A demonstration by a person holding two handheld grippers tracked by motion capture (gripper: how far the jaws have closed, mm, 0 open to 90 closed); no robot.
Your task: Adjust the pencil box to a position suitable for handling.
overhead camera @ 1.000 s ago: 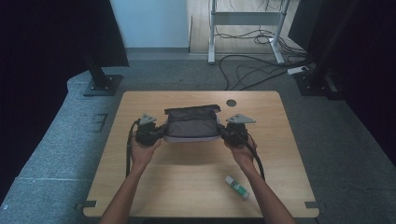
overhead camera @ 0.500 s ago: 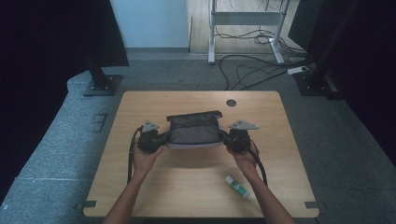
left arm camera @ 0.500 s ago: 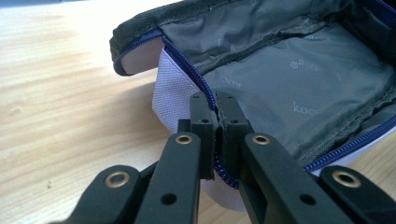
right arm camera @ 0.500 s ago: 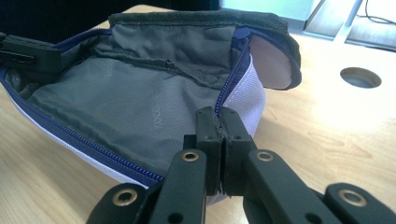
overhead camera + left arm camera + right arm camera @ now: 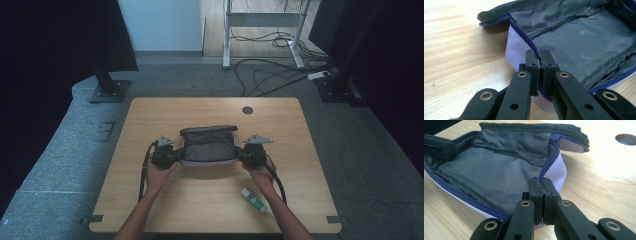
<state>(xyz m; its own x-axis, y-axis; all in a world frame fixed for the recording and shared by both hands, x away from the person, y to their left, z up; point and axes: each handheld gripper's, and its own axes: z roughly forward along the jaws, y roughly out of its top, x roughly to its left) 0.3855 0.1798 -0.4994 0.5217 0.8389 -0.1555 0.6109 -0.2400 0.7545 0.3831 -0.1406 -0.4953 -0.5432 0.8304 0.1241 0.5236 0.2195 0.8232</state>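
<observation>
high view: grey pouch point(image 5: 207, 146) unzipped, blue zipper, white sides.

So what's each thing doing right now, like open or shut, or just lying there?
Pouch: unzipped, held open, grey lining showing, nothing seen inside.
Zipper: undone along the rim.
Left gripper: shut on the pouch's rim.
Right gripper: shut on the rim at the other end.
Tube: lying flat on the table, apart from the pouch, cap on.
</observation>
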